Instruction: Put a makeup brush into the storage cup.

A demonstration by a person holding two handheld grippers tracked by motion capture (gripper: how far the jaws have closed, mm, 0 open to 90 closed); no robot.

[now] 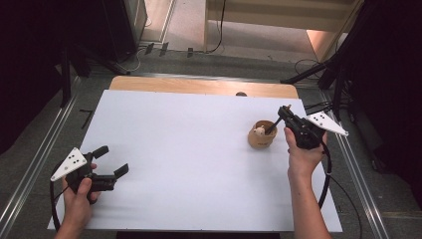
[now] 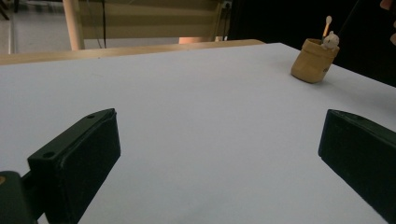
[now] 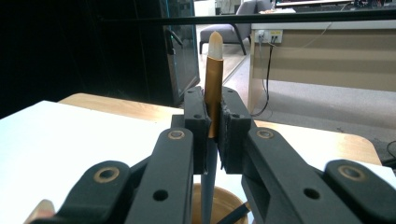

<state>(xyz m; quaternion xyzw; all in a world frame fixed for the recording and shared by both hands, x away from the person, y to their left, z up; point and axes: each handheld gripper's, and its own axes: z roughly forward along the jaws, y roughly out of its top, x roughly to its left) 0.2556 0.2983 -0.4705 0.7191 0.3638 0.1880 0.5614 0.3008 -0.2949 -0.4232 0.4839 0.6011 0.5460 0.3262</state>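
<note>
While the left gripper (image 1: 110, 162) is resting open on the table (image 1: 189, 149), the right gripper (image 1: 282, 113) is clamping a pen (image 1: 272, 127) over the cup (image 1: 262, 135). Left gripper view: cup (image 2: 314, 60) is standing far right. Right gripper view: jaws are pinching the pen (image 3: 214, 79) upright.

Grey floor (image 1: 189, 62), dark surroundings

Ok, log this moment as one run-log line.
right hand-held gripper: shut on pencil, above wooden cup | left hand-held gripper: open, nothing between jaws, low over white table
</note>
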